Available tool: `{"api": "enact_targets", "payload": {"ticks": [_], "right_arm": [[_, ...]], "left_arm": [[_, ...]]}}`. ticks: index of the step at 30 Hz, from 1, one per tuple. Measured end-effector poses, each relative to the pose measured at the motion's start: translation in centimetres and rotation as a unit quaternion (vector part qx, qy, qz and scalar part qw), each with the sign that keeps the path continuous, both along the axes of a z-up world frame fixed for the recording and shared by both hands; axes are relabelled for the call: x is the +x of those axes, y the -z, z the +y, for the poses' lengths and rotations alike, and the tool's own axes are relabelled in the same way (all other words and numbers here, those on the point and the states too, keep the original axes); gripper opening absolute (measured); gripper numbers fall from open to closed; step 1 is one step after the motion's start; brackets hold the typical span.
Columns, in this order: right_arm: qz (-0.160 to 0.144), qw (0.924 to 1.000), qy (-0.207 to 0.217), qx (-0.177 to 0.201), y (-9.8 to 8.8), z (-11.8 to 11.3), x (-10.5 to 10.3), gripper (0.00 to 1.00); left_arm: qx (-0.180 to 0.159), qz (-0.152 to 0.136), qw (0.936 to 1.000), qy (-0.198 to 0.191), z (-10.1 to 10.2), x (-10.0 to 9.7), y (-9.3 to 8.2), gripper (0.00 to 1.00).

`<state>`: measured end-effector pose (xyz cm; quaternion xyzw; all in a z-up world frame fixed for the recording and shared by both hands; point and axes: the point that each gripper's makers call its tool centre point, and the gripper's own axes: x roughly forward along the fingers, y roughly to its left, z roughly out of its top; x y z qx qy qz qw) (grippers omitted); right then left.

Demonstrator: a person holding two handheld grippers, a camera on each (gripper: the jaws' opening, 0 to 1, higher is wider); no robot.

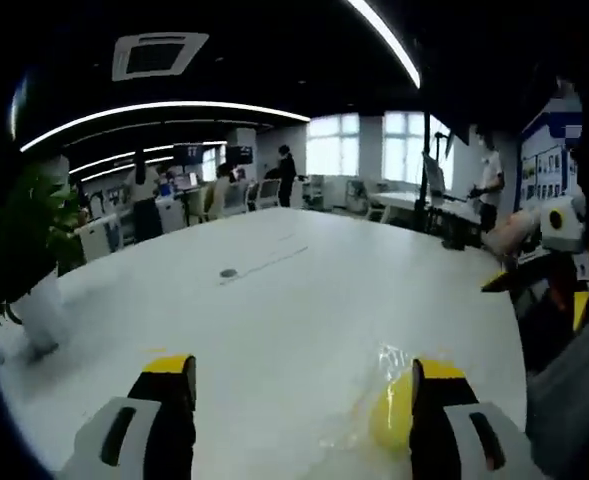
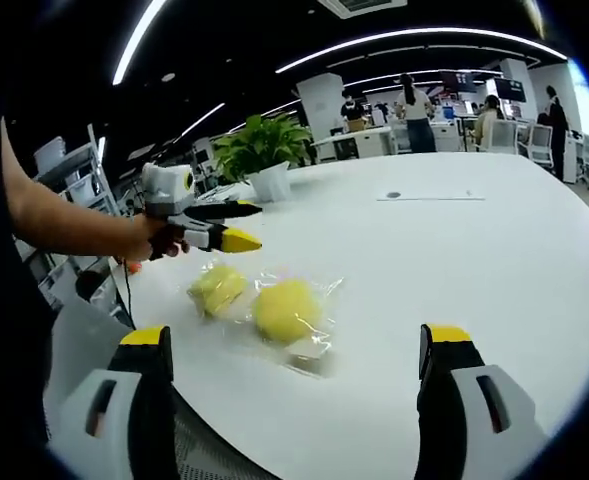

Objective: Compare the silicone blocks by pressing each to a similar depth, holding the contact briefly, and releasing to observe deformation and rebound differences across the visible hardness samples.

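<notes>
Two round yellow silicone blocks lie in clear plastic bags on the white table (image 2: 494,250): a smaller one (image 2: 217,288) and a larger one (image 2: 286,308). My right gripper (image 2: 294,345) hovers just short of them, open, with nothing between its jaws. My left gripper (image 2: 246,225), held by a hand (image 2: 159,240), floats above and behind the smaller block with its jaws apart. In the left gripper view my left gripper (image 1: 302,370) is open, and a bagged yellow block (image 1: 389,415) sits against the inside of its right jaw, partly hidden by it.
A leafy plant in a white pot (image 2: 264,150) stands on the table's far left part; it shows again as the plant (image 1: 24,240). A mesh chair back (image 2: 214,440) sits below the table edge. People and desks are far behind.
</notes>
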<state>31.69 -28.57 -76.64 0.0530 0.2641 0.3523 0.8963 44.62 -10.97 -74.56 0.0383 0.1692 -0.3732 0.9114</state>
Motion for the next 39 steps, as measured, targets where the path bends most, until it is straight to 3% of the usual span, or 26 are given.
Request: {"api": "enact_targets", "payload": {"ticks": [2, 3, 5, 10, 14, 16, 18, 19, 21, 23, 27, 32, 35, 39], "right_arm": [[-0.022, 0.9991, -0.012, -0.033, -0.2, -0.3, 0.4, 0.96], [-0.029, 0.9990, -0.013, -0.030, -0.6, -0.2, 0.6, 0.96], [-0.036, 0.9990, -0.007, -0.026, -1.2, -0.4, 0.8, 0.96], [-0.046, 0.9985, -0.001, -0.028, -1.9, -0.8, 1.1, 0.96], [-0.041, 0.9988, 0.002, -0.027, -1.7, -0.9, 0.9, 0.96], [-0.041, 0.9988, 0.000, -0.025, -1.7, -0.7, 0.5, 0.96], [-0.052, 0.9983, 0.001, -0.026, -1.8, -0.5, 0.2, 0.96], [-0.054, 0.9982, 0.000, -0.026, -1.7, -0.4, 0.0, 0.96], [-0.059, 0.9980, -0.003, -0.025, -1.8, 0.0, -0.6, 0.96], [-0.039, 0.9989, -0.001, -0.026, -1.2, 0.2, -1.3, 0.96], [-0.046, 0.9979, -0.012, -0.044, -0.8, 0.9, -2.1, 0.96], [-0.033, 0.9977, -0.009, -0.059, -0.4, 1.7, -3.0, 0.96], [-0.042, 0.9960, 0.006, -0.078, -0.4, 1.3, -2.8, 0.96], [-0.041, 0.9970, 0.035, -0.055, -0.9, 0.6, -2.3, 0.96]], "left_arm": [[-0.033, 0.034, 0.9986, 0.024, 0.7, -1.7, -0.9, 1.00], [-0.035, 0.040, 0.9983, 0.024, 1.5, -2.3, -1.3, 1.00], [-0.025, 0.025, 0.9993, 0.008, 3.8, -3.1, -2.3, 1.00], [-0.056, 0.015, 0.9975, -0.040, 9.4, -6.2, -4.2, 1.00], [-0.063, 0.005, 0.9950, -0.077, 13.5, -8.6, -4.3, 1.00], [-0.048, 0.009, 0.9937, -0.101, 15.6, -10.0, -3.5, 1.00], [-0.055, 0.025, 0.9911, -0.119, 17.1, -11.4, -2.9, 1.00], [-0.055, 0.018, 0.9905, -0.125, 17.9, -12.1, -2.9, 1.00], [-0.050, 0.016, 0.9893, -0.136, 19.0, -12.9, -2.5, 1.00], [-0.074, 0.039, 0.9832, -0.162, 20.0, -13.8, -2.2, 1.00], [-0.051, 0.021, 0.9857, -0.159, 21.7, -15.7, -1.8, 1.00], [-0.052, 0.030, 0.9860, -0.156, 23.7, -17.6, -1.4, 1.00], [-0.044, 0.032, 0.9876, -0.147, 24.4, -17.9, -1.6, 1.00], [-0.041, 0.016, 0.9886, -0.144, 25.1, -17.5, -2.8, 1.00]]}}
